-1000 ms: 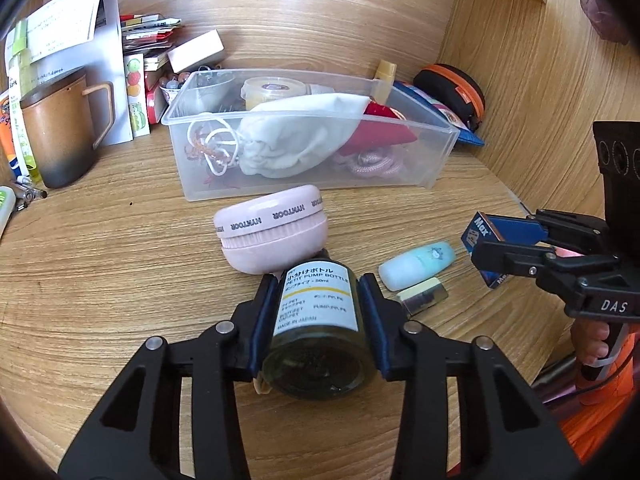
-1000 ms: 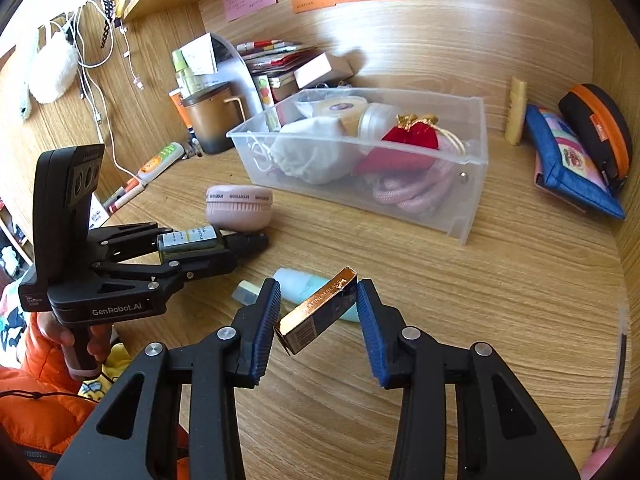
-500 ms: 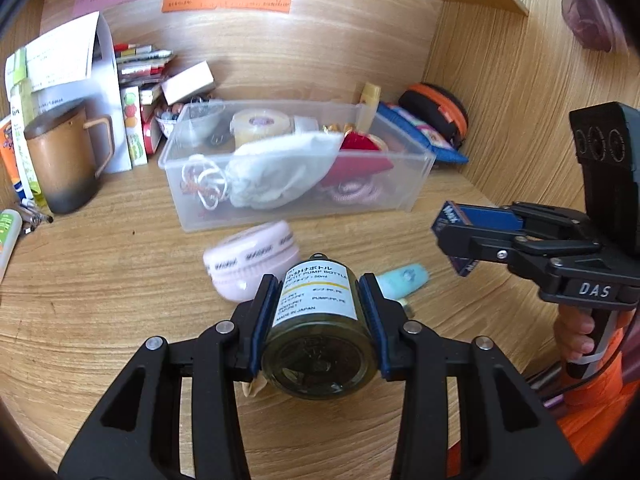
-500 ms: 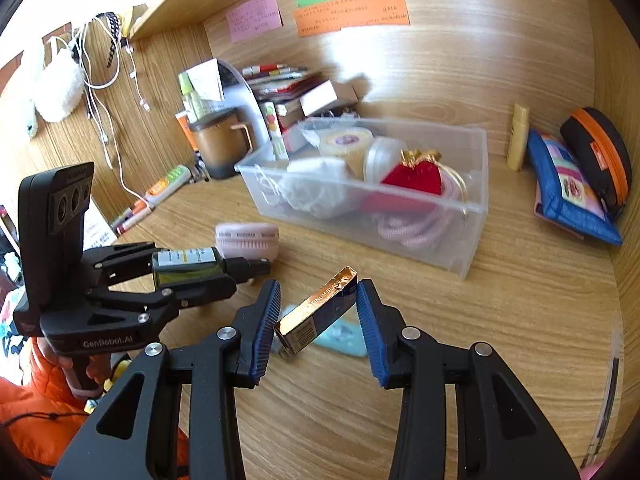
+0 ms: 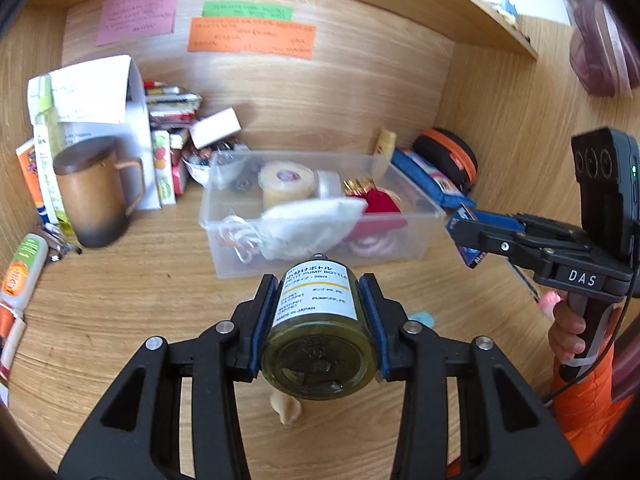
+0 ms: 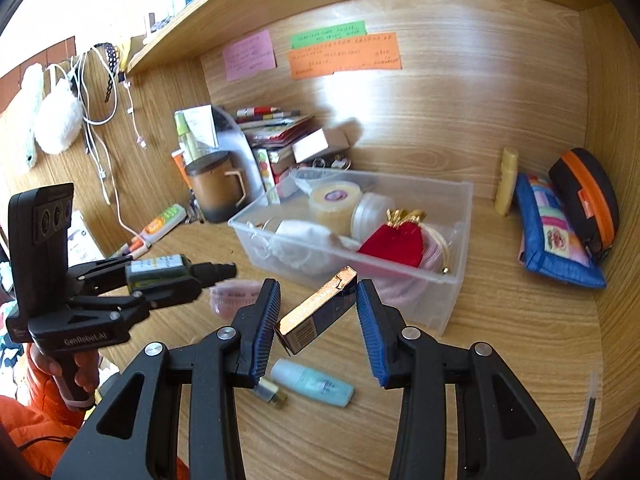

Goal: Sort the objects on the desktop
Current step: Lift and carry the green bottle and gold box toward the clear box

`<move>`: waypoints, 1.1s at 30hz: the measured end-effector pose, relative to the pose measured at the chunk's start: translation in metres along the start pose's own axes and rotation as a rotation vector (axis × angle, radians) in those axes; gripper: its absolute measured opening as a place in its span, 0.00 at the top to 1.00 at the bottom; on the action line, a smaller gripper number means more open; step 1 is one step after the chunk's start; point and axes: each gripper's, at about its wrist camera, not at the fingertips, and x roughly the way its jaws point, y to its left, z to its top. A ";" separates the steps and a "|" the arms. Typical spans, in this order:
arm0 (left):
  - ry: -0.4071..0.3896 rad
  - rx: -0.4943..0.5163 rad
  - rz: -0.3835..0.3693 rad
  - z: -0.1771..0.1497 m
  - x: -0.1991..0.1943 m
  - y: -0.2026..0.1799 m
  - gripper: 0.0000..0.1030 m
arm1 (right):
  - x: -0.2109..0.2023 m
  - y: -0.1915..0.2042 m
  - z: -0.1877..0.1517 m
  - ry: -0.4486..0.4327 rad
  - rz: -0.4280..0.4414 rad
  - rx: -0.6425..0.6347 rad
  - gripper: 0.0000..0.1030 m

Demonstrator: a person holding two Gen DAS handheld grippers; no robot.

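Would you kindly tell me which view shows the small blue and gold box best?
The right wrist view: the small blue and gold box sits large and tilted between the right gripper fingers, showing its gold face and blue side. The left wrist view shows only its blue end, mostly hidden by that gripper.

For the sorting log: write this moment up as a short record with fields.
left gripper: shut on the pump bottle, held above the desk
right gripper: shut on the small box, held tilted above the desk
clear bin: on the desk ahead of both grippers; holds a white cloth, a red pouch, a tape roll
left on desk: blue tube, pink case
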 end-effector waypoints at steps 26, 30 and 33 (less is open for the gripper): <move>-0.049 -0.022 0.030 0.074 0.045 0.044 0.60 | 0.041 -0.037 0.056 -0.023 -0.065 0.044 0.65; -0.038 -0.046 0.026 0.077 0.059 0.050 0.60 | 0.057 -0.040 0.063 0.001 -0.069 0.042 0.65; -0.024 -0.042 0.019 0.077 0.068 0.052 0.60 | 0.071 -0.043 0.065 0.025 -0.064 0.048 0.65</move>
